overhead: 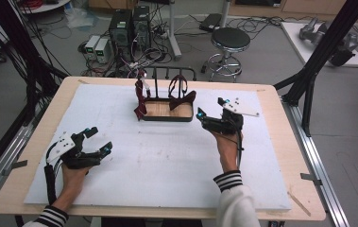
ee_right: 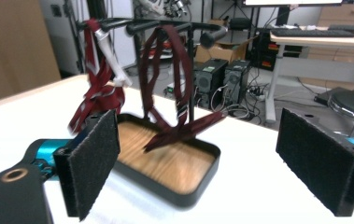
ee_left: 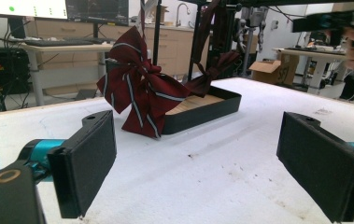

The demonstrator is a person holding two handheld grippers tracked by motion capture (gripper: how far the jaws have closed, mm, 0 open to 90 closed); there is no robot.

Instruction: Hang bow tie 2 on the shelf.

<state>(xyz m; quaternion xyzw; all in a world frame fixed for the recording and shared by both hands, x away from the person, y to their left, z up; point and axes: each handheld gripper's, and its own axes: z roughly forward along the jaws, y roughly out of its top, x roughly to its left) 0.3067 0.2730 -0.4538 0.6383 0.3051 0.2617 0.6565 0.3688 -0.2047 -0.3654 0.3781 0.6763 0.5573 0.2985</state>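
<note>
Bow ties [overhead: 182, 97] hung on rack over tray [overhead: 166, 112]; right gripper [overhead: 210, 113] near, left gripper [overhead: 97, 140] far back, both jaws spread, empty. Suggested approaching square-on.

High view looks down; both gripper views face the tray [overhead: 167, 116] nearby.

Wooden table [overhead: 280, 142] w/ white sheet [overhead: 167, 161]; black tray [overhead: 167, 117] at far-centre.
</note>
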